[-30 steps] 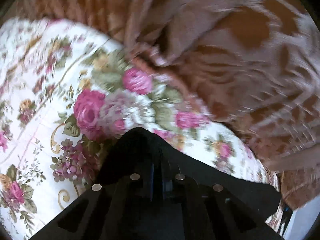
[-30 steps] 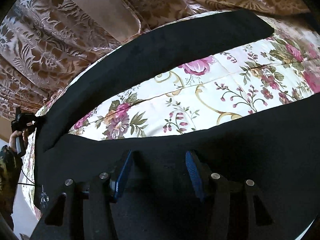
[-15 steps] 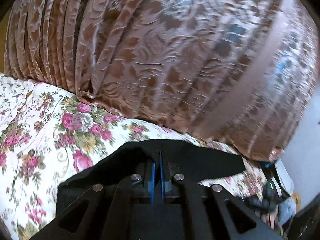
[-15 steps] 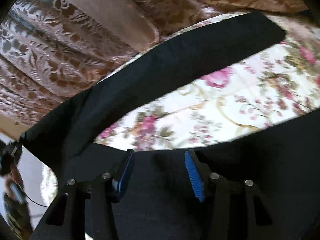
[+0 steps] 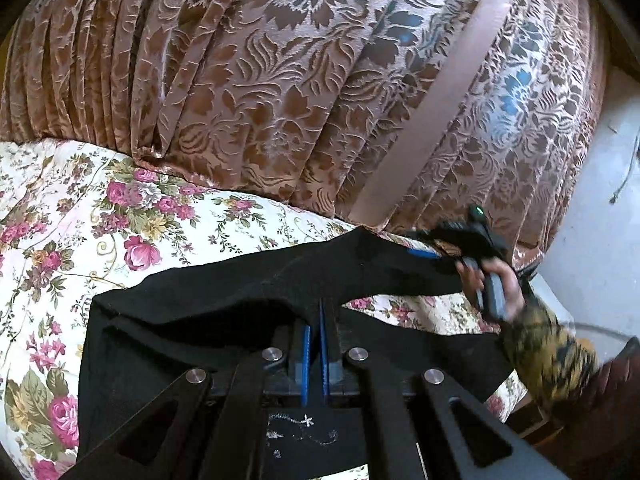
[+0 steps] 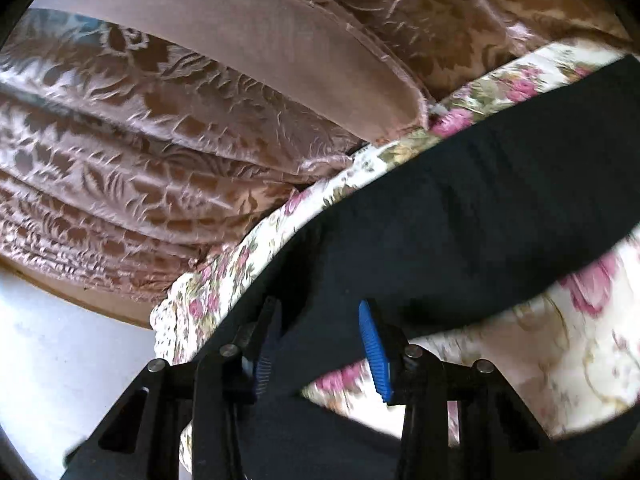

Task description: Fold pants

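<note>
Two claws are engaged with one pair of black pants (image 5: 224, 320), which lies across a bed covered by a floral quilt (image 5: 100, 220). Behind the bed hangs a brown patterned curtain (image 5: 280, 100).

Left claw (image 5: 316, 320): the blue-lined fingers are pressed together, clamped on a raised ridge of the black fabric. From that pinch the cloth spreads down over the quilt on the left and stretches away toward the right.

Right claw (image 6: 316, 320): the blue pads (image 6: 374, 352) stand apart with black fabric lying between them, and the jaws are closing; the pads are not seen pressing on the cloth. In the left wrist view the right claw (image 5: 430, 256) sits at the far end of the stretched fabric, held by a hand (image 5: 490, 280) in a yellow-and-black patterned sleeve (image 5: 544, 348); that area is blurred.

A band of the pants runs diagonally across the quilt in the right wrist view. Pale floor (image 6: 60, 340) shows beyond the bed's edge.
</note>
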Demonstrator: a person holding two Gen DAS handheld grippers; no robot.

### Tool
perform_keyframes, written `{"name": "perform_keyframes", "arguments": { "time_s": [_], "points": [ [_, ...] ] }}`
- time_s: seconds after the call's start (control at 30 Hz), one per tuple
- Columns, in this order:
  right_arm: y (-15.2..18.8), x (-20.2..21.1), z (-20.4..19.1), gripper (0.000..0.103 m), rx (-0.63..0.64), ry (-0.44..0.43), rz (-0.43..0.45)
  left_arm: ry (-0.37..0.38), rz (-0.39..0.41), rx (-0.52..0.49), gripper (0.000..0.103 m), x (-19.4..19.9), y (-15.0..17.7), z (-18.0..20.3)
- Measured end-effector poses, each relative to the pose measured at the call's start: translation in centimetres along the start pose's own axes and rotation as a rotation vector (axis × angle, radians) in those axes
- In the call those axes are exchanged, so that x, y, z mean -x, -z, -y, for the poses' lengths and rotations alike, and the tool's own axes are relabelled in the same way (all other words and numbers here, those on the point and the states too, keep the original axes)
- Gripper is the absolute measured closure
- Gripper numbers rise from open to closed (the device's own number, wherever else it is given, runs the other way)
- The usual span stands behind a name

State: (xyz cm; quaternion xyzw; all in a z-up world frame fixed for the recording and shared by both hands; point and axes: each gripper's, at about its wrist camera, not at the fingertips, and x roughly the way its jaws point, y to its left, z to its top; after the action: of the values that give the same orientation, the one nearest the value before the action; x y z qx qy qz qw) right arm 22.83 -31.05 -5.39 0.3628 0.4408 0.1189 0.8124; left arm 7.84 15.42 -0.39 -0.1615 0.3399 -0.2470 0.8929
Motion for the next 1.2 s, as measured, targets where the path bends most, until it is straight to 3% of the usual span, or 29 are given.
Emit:
{"name": "perform_keyframes", "arguments": {
  "time_s": [0.23, 0.47, 0.53, 0.57, 0.6, 0.77, 0.93, 1.03, 1.2],
  "points": [
    [-4.0, -4.6, -0.4, 0.061, -0.105, 0.028, -0.054, 0.039, -0.031, -0.026, 0.100, 0.1, 1.8, -0.3],
    [-5.9, -9.2, -0.7, 0.061, -0.151, 0.105, -0.122, 0.037, -0.055, -0.071, 0.100, 0.3, 2.2, -0.2],
    [-6.0, -10.1, -0.5, 0.075, -0.150, 0.138, -0.137, 0.010, -0.041, -0.049, 0.100, 0.4, 1.5, -1.0],
    [-6.0, -10.4, -0.5, 0.088, -0.125, 0.177, -0.140, -0.010, -0.031, -0.031, 0.100, 0.4, 1.1, -1.5],
    [-5.9, -10.2, -0.5, 0.093, -0.109, 0.186, -0.132, -0.039, -0.023, -0.007, 0.100, 0.4, 0.4, -2.1],
    [-5.3, -6.8, -1.6, 0.095, -0.013, 0.106, -0.059, -0.212, 0.069, 0.075, 0.100, -0.1, -5.1, -5.8],
    [-3.2, -0.7, -3.1, 0.095, 0.086, -0.044, 0.020, -0.282, 0.157, 0.089, 0.100, 0.9, -8.6, -7.4],
    [-0.1, 2.8, -3.7, 0.095, 0.154, -0.101, 0.045, -0.301, 0.159, 0.087, 0.100, 1.7, -8.3, -7.3],
    [6.7, 7.6, -3.4, 0.095, 0.259, -0.162, 0.062, -0.320, 0.135, 0.118, 0.100, 3.8, -5.1, -7.7]
  ]
}}
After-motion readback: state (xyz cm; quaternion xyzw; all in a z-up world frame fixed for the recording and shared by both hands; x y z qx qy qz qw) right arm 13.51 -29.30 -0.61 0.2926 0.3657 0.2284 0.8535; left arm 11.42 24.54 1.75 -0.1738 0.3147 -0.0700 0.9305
